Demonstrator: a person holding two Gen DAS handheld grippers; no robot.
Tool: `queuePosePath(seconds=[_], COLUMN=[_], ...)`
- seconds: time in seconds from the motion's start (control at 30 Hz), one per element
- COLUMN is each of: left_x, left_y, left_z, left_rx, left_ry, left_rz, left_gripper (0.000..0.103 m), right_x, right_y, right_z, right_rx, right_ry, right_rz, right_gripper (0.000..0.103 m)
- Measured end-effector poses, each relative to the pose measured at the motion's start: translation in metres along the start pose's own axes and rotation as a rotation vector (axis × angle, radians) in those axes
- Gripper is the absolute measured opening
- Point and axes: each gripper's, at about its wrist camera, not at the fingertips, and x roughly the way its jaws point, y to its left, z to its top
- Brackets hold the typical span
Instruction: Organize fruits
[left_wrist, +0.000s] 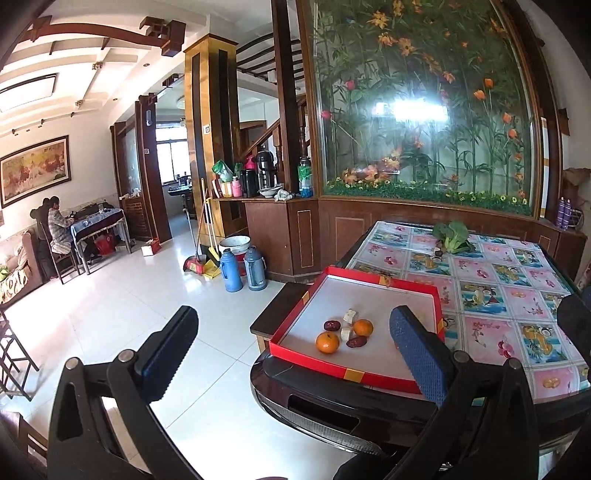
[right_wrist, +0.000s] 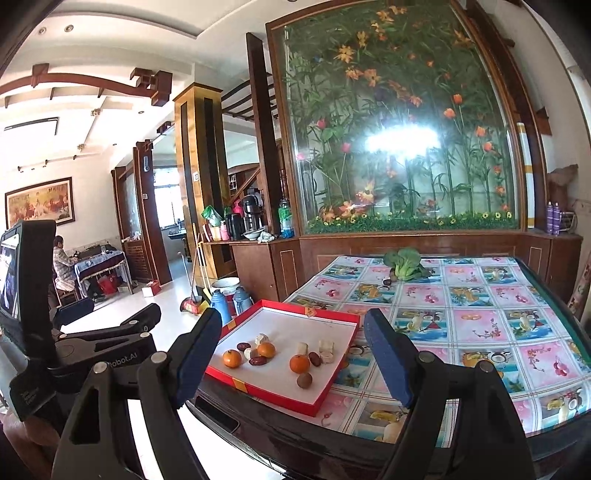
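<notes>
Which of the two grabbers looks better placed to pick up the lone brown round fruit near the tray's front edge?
The right gripper, probably. Its open, empty jaws frame the red tray, with the brown fruit showing between them. In the left gripper's view that fruit is out of sight; only the two oranges' group shows.

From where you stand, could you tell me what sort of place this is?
Most likely a family home's dining area: a table under a patterned cloth, thermos flasks on the tiled floor, and a framed painting above a sofa.
</notes>
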Motion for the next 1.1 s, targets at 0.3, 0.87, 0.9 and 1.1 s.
queuePosePath(seconds=[0.3,0.87,0.9,1.1], left_x=[-0.003,-0.009,-0.01,-0.011], left_y=[0.002,0.003,0.003,0.001], left_z=[0.0,0.001,0.001,0.002], left_rx=[0.012,0.015,0.015,0.017], left_ry=[-0.008,-0.017,-0.017,-0.018], left_rz=[0.004,-0.017,-0.018,-0.022], left_gripper=[0.103,0.103,0.103,0.103], right_x=[-0.001,-0.005,-0.005,-0.005], right_y=[0.002,0.002,0.003,0.003], right_z=[-0.002,-0.001,-0.001,0.0], right_rx=[0.005,0.001,0.0,-0.003], right_ry=[0.003,-0.007,-0.006,-0.011], right_rz=[0.001,0.004,0.003,0.005], right_gripper=[0.08,0.08,0.08,0.08])
